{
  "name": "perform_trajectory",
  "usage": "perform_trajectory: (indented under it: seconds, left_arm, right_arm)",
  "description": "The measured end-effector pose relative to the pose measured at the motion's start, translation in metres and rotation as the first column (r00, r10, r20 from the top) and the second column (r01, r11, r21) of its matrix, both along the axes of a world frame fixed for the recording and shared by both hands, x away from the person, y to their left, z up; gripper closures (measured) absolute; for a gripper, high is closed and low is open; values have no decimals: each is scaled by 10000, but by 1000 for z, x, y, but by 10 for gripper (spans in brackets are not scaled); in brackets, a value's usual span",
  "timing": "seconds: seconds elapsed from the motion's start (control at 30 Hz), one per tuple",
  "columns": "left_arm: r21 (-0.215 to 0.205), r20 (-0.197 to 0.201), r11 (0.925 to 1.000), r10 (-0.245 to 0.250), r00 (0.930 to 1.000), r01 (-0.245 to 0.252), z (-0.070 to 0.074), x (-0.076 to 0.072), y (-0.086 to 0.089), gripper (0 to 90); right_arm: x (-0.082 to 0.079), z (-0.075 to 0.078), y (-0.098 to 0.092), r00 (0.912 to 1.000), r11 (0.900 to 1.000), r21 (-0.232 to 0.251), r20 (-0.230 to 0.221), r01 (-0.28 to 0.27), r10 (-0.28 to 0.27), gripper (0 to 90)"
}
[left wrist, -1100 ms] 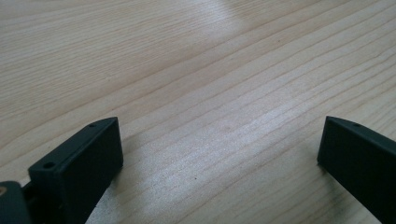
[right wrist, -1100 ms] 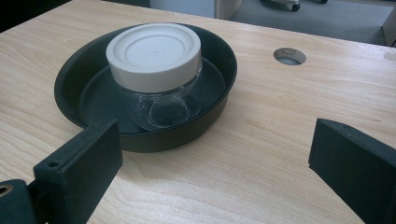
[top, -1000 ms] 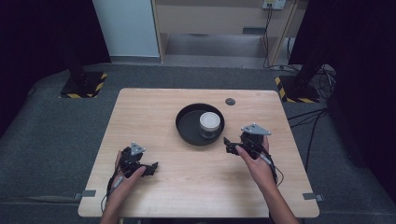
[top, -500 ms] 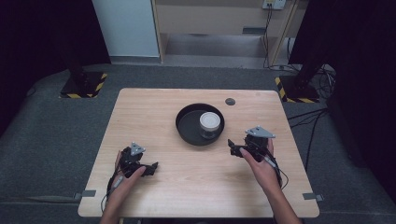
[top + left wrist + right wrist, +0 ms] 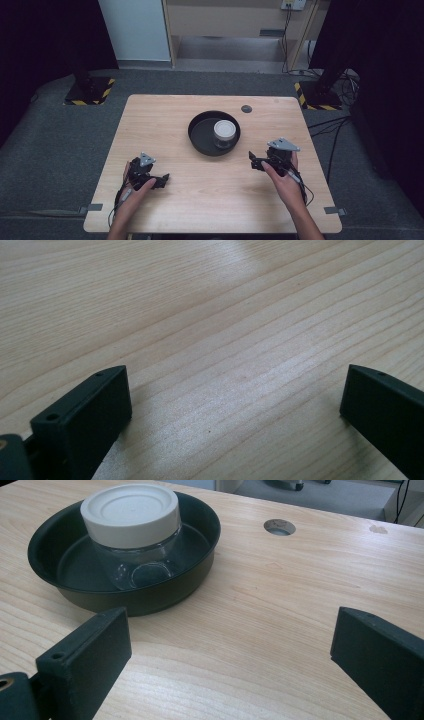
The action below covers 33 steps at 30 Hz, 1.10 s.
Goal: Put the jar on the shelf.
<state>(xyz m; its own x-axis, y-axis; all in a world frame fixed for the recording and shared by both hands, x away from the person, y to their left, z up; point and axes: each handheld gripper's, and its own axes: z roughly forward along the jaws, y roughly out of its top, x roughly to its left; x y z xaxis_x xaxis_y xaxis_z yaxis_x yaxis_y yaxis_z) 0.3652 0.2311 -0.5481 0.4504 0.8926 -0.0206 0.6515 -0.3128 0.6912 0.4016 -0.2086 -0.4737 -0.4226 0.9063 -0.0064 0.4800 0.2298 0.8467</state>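
Looking down, high view: jar (image 5: 224,133) with white lid stands upright inside black round pan (image 5: 200,135) at table (image 5: 150,125) centre. Right gripper (image 5: 256,161) near pan's right, apart. Left gripper (image 5: 162,180) well apart, front left.
Left gripper view: jaws wide, bare wood between.
Right gripper view: jaws wide, empty; pan (image 5: 200,545) and jar (image 5: 132,535) ahead left.

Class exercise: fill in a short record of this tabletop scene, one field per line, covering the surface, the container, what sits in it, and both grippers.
Surface: wooden table
Container: black round pan, mid-table
Contents: clear jar with white lid, upright inside the pan
Right gripper: jaws open, empty, beside the pan, apart from it
Left gripper: jaws open, empty, low over bare wood
Other: round hole in tabletop beyond the pan
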Motion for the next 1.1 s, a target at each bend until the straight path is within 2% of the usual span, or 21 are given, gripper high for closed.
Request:
perform_trajectory:
  seconds: [0.5, 0.87, 1.1]
  left_arm:
    - [-4, 1, 10000, 11, 10000, -11, 0, 0, 0, 0]
    - [4, 0, 10000, 7, 10000, -7, 0, 0, 0, 0]
    - [1, 0, 10000, 10, 10000, -10, 0, 0, 0, 0]
  right_arm:
    - [-9, -8, -13, 9997, 9998, -76, -169, 163, -164, 28]
    - [-15, -30, -36, 9955, 9978, -216, -698, 634, -648, 27]
    - [-21, -54, -47, 9853, 9953, -542, -1467, 808, -880, 30]
